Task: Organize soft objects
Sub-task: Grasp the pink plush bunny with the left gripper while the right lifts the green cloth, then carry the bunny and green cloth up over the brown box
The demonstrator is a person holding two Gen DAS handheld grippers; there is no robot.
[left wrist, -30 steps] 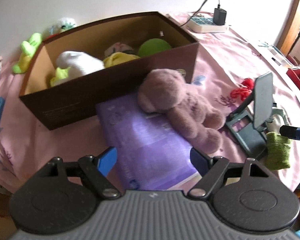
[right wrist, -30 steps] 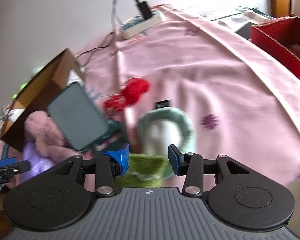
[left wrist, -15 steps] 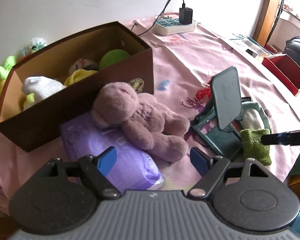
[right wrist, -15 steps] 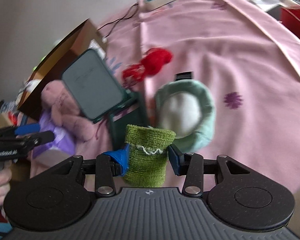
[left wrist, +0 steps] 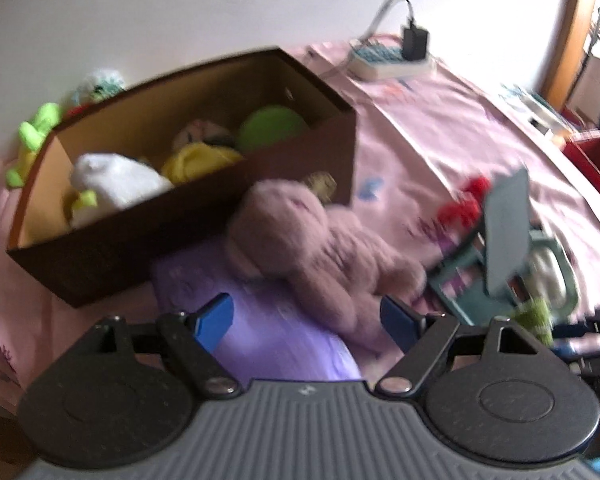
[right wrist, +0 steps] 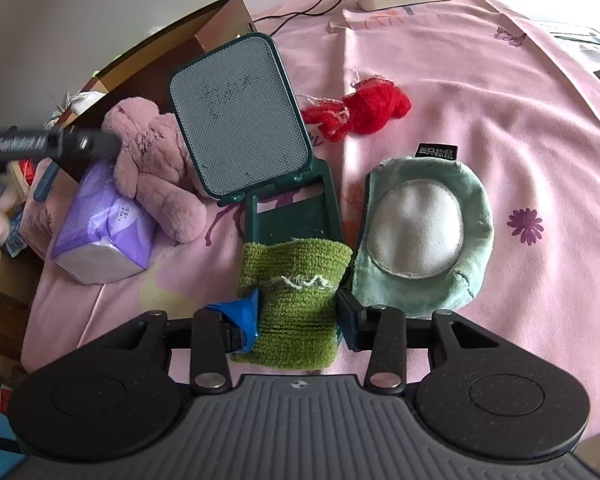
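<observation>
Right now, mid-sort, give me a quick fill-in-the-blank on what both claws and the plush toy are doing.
1. The right claw has its pads against a knitted pouch coloured ____.
2. The pink plush toy lies partly on a ____ tissue pack.
3. The left claw is ____.
4. The brown box stands on a ____ cloth.

Missing: green; purple; open; pink

Green knitted pouch (right wrist: 294,300) flat near the pink bedspread's front edge, mauve plush bear (right wrist: 152,168) lying against brown cardboard box (left wrist: 148,184), red yarn tuft (right wrist: 364,110) mid-bed
</observation>
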